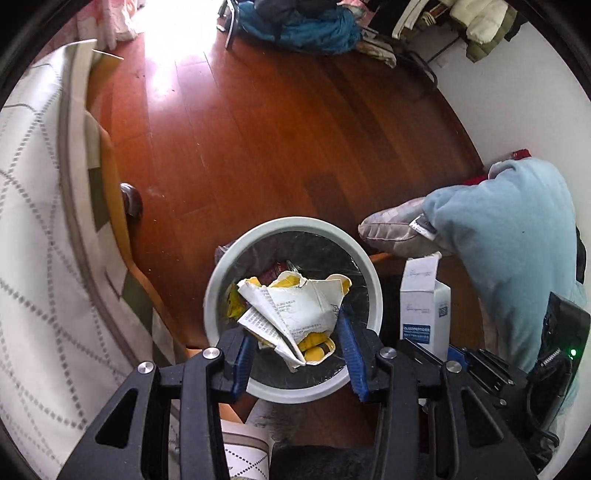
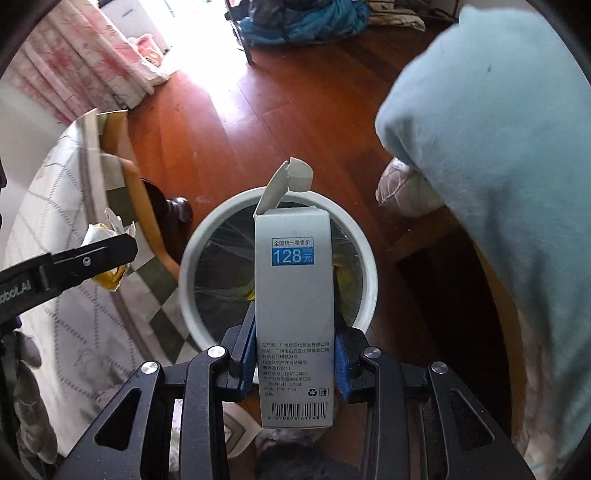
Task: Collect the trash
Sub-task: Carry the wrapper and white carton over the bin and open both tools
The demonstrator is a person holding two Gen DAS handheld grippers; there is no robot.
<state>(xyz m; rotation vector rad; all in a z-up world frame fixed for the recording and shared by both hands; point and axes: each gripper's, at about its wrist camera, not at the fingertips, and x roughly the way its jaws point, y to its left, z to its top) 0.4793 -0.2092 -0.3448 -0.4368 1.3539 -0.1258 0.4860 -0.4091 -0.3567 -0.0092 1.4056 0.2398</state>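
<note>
A round white bin [image 1: 369, 269] with a black liner stands on the wooden floor; it also shows in the right wrist view [image 2: 207, 229]. My left gripper [image 1: 299, 354] is shut on a crumpled white and yellow paper wrapper [image 1: 295, 306] and holds it over the bin's mouth. More wrappers lie in the bin. My right gripper [image 2: 295, 354] is shut on a tall white carton [image 2: 293, 295] with a blue "128" price label and an open top flap, held upright over the bin. The carton also shows in the left wrist view [image 1: 424, 299], right of the bin.
A bed with a white patterned cover [image 1: 40, 236] and wooden frame lies to the left. My leg in light blue trousers [image 1: 517, 236] and a grey slipper [image 1: 395, 225] stand right of the bin. Blue clothes [image 1: 306, 26] are piled at the far end. Pink curtains [image 2: 85, 66] hang far left.
</note>
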